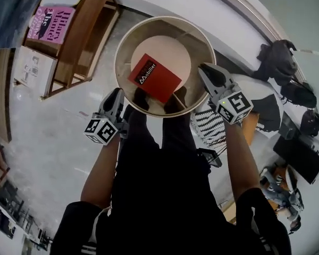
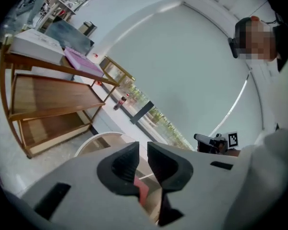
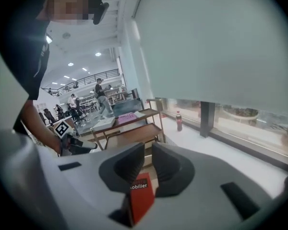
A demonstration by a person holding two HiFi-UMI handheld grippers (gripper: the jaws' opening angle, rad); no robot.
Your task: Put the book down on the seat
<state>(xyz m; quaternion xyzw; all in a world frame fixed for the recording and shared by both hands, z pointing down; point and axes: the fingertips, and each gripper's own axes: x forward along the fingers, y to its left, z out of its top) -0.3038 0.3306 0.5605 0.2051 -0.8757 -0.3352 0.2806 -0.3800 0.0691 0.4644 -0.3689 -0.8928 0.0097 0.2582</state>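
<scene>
Just one red book (image 1: 154, 77), one seat (image 1: 169, 51)

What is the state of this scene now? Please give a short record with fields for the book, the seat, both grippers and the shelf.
book: red book, lying flat on the seat, held by neither gripper
seat: round seat with a raised rim
left gripper: left gripper, jaws shut, empty, at the near left rim
right gripper: right gripper, jaws shut, empty, at the right rim
shelf: wooden shelf left of the seat, pink book on top
task: book appears put down
</scene>
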